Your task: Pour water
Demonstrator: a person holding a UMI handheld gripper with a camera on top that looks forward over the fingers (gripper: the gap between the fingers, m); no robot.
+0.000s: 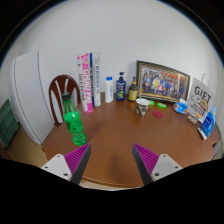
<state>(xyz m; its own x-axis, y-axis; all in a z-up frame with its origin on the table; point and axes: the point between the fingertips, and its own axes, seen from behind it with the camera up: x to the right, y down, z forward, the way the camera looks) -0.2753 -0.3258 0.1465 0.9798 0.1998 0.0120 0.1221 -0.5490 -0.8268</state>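
My gripper (112, 160) is open and empty, its two magenta-padded fingers (78, 158) spread wide over the near edge of a round wooden table (125, 135). A green plastic bottle (74, 122) stands on the table's left side, beyond and just left of the left finger. A small white cup or bowl (142, 104) sits near the table's middle, well beyond the fingers. Nothing is between the fingers.
Along the table's back stand a white bottle (108, 89), a dark bottle (121, 87), a yellow-green bottle (133, 90), a framed picture (162, 81) and pink boxes (86, 80). A gift box (200, 100) sits at the right. A wooden chair (62, 92) stands behind left.
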